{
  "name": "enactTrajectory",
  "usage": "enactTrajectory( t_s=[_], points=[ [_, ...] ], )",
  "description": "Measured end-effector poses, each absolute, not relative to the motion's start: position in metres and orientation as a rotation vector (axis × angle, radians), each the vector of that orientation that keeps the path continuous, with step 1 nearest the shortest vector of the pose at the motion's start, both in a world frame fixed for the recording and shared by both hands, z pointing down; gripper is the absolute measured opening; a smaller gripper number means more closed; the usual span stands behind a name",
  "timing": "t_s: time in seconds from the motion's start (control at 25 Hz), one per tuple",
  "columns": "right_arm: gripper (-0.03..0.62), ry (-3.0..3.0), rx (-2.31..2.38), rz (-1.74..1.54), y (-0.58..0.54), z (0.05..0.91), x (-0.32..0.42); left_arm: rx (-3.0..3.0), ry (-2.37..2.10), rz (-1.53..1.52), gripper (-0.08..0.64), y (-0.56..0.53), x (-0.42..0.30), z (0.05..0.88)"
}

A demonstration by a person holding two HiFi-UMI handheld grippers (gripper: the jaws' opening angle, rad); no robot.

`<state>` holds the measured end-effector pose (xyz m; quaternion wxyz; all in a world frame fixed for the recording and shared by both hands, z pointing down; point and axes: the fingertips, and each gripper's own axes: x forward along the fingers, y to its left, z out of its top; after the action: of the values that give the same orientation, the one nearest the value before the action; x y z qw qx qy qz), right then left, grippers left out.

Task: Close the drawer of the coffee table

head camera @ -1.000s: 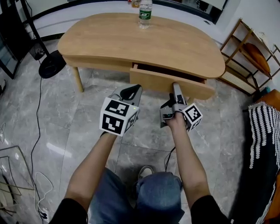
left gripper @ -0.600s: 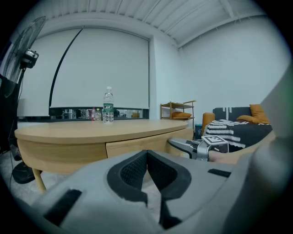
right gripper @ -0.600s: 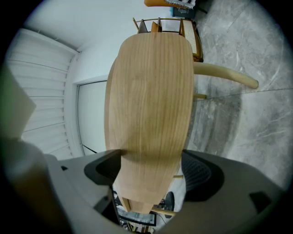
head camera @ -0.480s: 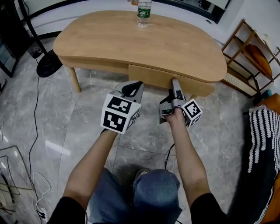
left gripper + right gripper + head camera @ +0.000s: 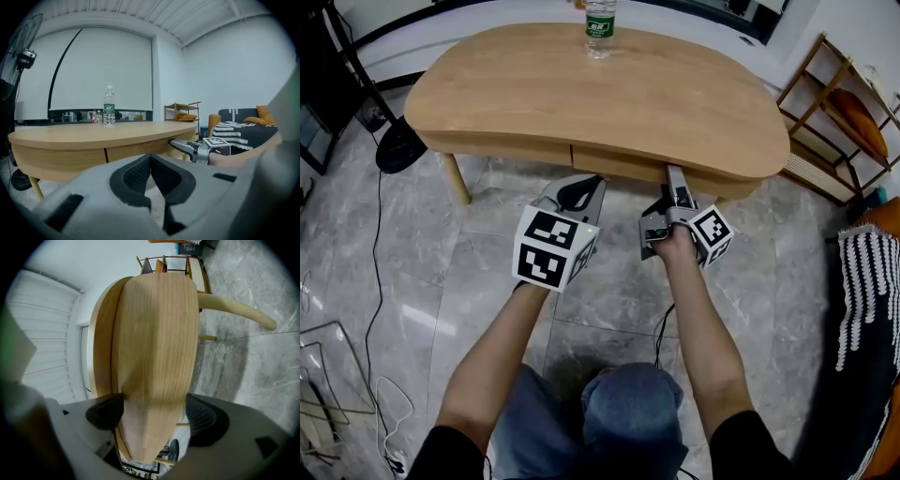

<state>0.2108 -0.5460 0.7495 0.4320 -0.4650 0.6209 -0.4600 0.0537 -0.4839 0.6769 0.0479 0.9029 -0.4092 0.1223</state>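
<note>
The wooden coffee table (image 5: 600, 94) has its drawer front (image 5: 619, 167) pushed in, nearly flush under the top. My right gripper (image 5: 675, 174) is rolled on its side with its tip at the drawer front. In the right gripper view the drawer front (image 5: 154, 348) fills the gap between the jaws of the right gripper (image 5: 154, 411), with a pad at each edge. My left gripper (image 5: 584, 185) hangs in front of the table, a little left of the right one. Its pads meet and hold nothing (image 5: 150, 157).
A water bottle (image 5: 600, 28) stands at the table's far edge. A fan base (image 5: 398, 150) and a cable lie on the floor to the left. A wooden shelf (image 5: 844, 112) stands to the right. A table leg (image 5: 457, 178) is left of the drawer.
The drawer has slid in from well open to nearly flush. My right gripper went forward with it. The left gripper stayed almost where it was.
</note>
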Motion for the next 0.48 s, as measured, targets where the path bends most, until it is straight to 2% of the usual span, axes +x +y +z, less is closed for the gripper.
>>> enactTrajectory(
  t_s=[0.36,0.48],
  points=[
    [0.413,1.573,-1.146,-1.114,-0.5523,0.7496,0.2127,2.752,-1.253,0.380,0.002,-0.4908,0.0499,0.6800],
    [0.399,1.561,-1.157,-1.125,-0.5512,0.7490,0.2119,2.755,-1.255,0.377,0.002,-0.4917,0.0487,0.6778]
  ],
)
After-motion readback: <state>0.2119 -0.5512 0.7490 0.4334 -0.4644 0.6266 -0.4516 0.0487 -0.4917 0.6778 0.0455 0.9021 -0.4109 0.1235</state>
